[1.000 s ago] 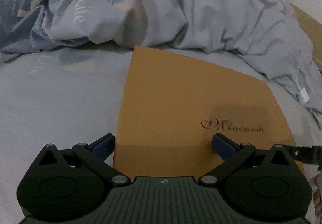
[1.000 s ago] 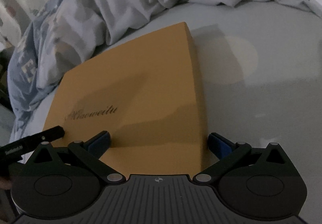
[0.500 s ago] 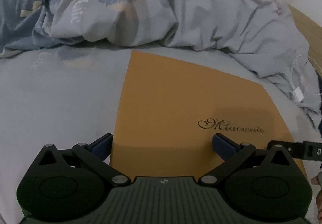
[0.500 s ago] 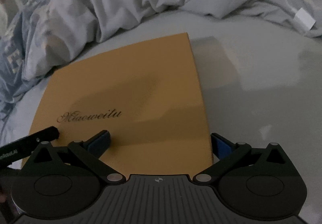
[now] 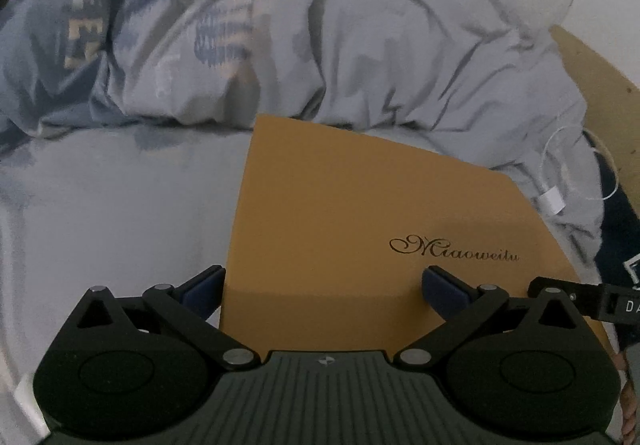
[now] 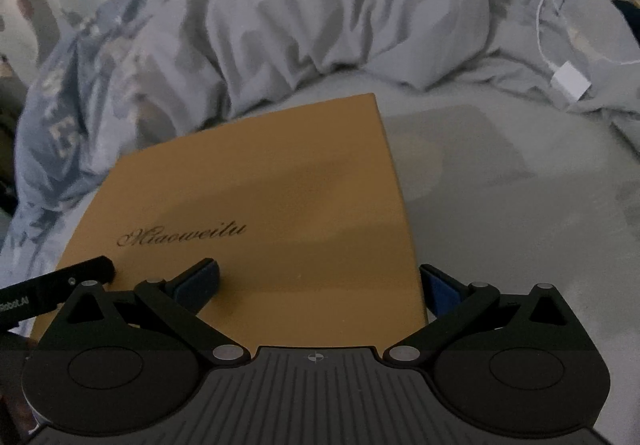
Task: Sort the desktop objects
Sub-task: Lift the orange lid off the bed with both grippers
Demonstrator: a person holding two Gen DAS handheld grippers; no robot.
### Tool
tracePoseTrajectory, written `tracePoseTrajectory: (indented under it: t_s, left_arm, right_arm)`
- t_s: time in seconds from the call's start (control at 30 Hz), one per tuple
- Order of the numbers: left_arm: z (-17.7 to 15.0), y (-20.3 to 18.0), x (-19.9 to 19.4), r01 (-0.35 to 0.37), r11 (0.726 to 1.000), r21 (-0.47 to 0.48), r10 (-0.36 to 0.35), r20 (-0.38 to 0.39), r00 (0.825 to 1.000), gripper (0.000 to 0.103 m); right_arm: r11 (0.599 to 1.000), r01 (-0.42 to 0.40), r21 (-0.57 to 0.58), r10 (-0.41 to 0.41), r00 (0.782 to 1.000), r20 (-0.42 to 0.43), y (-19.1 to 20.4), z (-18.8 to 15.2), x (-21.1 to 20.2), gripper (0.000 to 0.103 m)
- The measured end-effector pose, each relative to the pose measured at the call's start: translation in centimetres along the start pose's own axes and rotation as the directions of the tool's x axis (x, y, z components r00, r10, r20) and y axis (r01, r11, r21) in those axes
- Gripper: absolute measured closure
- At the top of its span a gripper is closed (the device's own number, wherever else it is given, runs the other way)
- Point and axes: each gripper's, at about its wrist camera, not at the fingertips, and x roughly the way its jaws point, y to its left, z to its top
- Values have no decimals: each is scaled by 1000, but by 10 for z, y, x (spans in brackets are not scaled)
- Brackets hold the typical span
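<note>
item: flat mustard box (image 5: 360, 229), script logo up, lying on a grey bed sheet (image 5: 120, 213) just below a rumpled duvet (image 5: 360, 45). left tool (image 5: 322, 285) and right tool (image 6: 320, 285): jaws apart, each straddling a near corner. hazards: soft bedding may let the box tip or slide; white cable (image 6: 568, 81) nearby, possibly snaggable, dim view.

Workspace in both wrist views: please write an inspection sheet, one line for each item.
Surface: grey bed sheet, not a desk.
Job's things: flat tan box with script lettering, lying on the sheet.
Clutter: rumpled duvet behind the box.
Grippers: left gripper and right gripper both open, each straddling a near corner of the box.
Cables: white cable with plug on the duvet.
Surroundings: dim light; wooden board at right.
</note>
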Motion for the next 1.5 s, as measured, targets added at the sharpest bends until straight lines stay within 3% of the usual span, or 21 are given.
tracePoseTrajectory:
  t_s: [0.67,1.07,1.5]
  left_arm:
    - [-4,-34,-182,3,1000,5,-4,126,992,0]
    - [-31,-46,-275,-19,1000,6,17,188,982,0]
    - [-70,-55,-355,-41,999,9,39,217,975,0]
  right_arm:
    - [999,-22,-37,26,994,104,46,-18,-209,0]
    - [997,-42,-67,52,988,143,75,-63,-317,0]
    - [992,-72,-102,88,983,164,95,-121,-407,0]
